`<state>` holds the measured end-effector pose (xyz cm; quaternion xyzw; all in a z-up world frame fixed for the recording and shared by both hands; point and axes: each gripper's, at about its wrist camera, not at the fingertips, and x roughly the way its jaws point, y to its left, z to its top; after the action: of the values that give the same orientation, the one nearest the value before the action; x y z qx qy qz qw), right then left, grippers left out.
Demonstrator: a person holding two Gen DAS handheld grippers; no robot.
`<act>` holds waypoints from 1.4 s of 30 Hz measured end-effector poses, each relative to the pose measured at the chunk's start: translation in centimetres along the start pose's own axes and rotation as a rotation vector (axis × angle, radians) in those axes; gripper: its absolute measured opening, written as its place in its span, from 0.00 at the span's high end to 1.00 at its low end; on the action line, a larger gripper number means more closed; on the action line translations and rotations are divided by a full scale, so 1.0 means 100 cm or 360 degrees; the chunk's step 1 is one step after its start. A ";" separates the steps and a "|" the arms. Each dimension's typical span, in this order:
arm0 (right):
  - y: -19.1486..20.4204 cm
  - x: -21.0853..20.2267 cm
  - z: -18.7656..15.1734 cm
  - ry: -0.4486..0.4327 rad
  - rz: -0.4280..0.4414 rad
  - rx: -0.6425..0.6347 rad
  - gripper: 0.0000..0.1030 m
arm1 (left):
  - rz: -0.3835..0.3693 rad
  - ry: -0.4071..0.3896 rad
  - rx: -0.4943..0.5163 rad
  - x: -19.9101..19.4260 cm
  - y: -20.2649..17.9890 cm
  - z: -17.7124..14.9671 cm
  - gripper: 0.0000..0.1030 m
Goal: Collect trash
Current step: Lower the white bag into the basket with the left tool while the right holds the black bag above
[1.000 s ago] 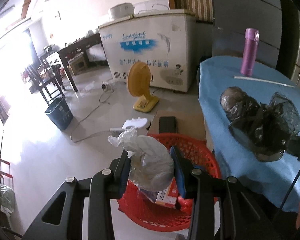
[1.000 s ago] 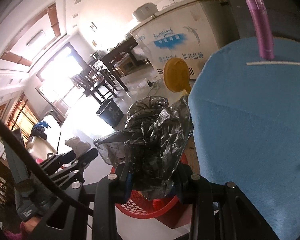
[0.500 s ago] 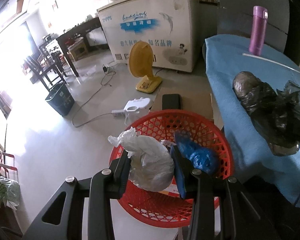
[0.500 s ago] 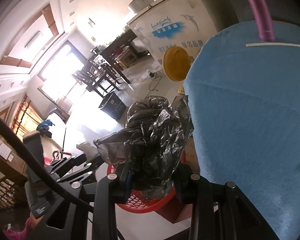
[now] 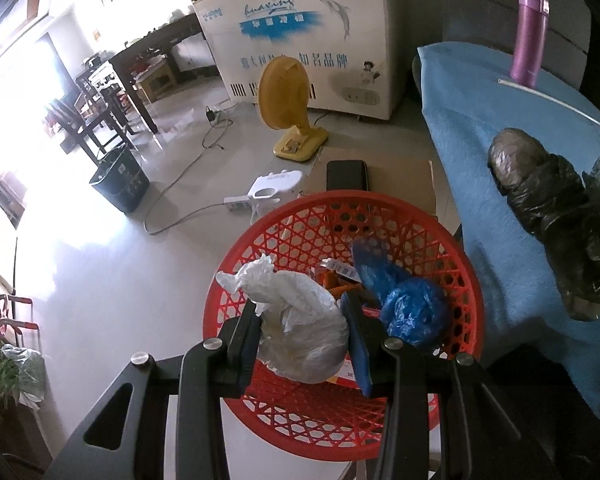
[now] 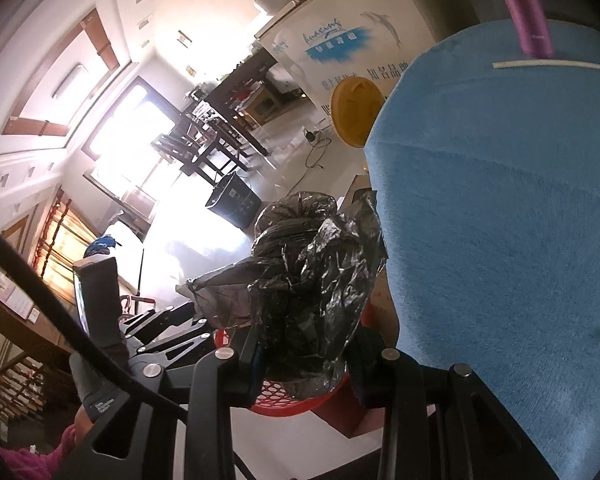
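Left gripper (image 5: 304, 332) clamped on white bag (image 5: 300, 328), hovering just above near-left part of red basket (image 5: 440, 240), so release calls for only a straight drop. Right gripper (image 6: 306, 354) clamped on black bag (image 6: 312, 280), over blue table edge (image 6: 500, 220), basket (image 6: 296, 400) below and left. Basket floor partly hidden behind bags; blue bag (image 5: 408, 304) already inside.

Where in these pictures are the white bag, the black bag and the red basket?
white bag (image 5: 304, 336), left wrist view, bulging middle.
black bag (image 6: 304, 292), right wrist view, crumpled middle.
red basket (image 5: 466, 264), left wrist view, right rim.
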<state>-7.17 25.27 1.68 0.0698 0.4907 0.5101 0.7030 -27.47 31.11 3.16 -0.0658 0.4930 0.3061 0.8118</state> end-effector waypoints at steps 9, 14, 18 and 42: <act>-0.009 0.025 0.009 0.0054 0.0011 0.0018 0.65 | -0.0007 0.0047 0.0011 0.010 -0.001 0.000 0.60; -0.005 0.039 0.013 0.0091 0.0022 0.0004 0.65 | 0.0000 0.0044 -0.0020 0.011 0.007 0.003 0.60; 0.006 0.045 0.019 0.0106 0.0030 -0.0033 0.65 | 0.0001 0.0029 -0.0036 0.008 0.011 0.006 0.60; 0.004 0.060 0.016 0.0136 0.0034 -0.0023 0.65 | -0.0058 0.0051 -0.0054 0.005 0.016 0.007 0.60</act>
<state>-6.22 30.84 -0.98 0.0481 0.5159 0.5237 0.6762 -27.65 32.86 3.40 -0.0935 0.4994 0.2987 0.8079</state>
